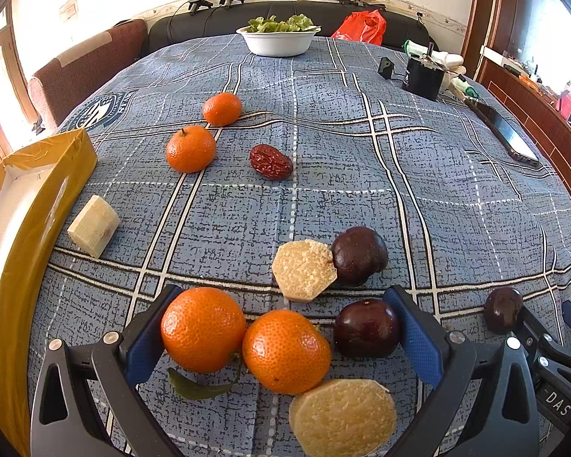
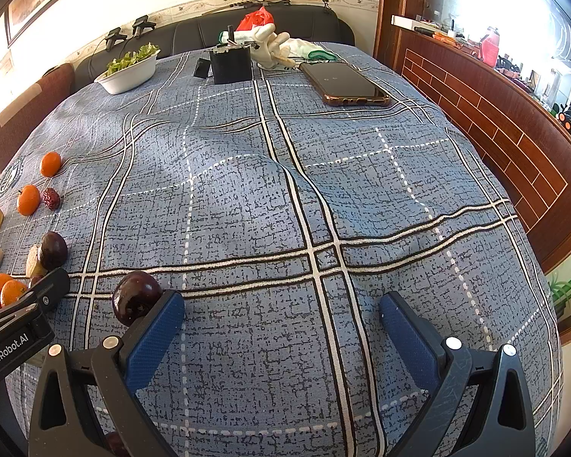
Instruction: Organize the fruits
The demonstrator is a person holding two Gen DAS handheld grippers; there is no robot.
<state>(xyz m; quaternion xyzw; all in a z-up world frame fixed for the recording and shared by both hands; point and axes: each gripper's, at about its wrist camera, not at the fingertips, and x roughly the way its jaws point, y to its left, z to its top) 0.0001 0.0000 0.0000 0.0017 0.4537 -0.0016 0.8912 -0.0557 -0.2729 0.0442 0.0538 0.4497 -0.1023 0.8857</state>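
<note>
**Fruits scattered at the table's left side, both claws released**

Fruits lie loose on the blue plaid tablecloth, none yet in the yellow box at the left edge. Through the left wrist camera, my left gripper is spread wide and grasps nothing. Between its blue pads sit two oranges, the big orange touching the second orange, with a dark plum just beside the right pad. A pale cut piece lies nearest the camera, and another cut piece touches a second plum. Farther off are two small tangerines, a red date and a pale block beside the box.

Through the right wrist camera, my right gripper is also released, with bare cloth between its fingers. One plum sits just outside its left pad. A phone and a bowl of greens stand near the far edge, well apart.

I judge sorting has barely begun, and I am lining up a first grasp. With three fruits inside the left span, I should centre on one orange before clenching, else neighbours will be shoved.
</note>
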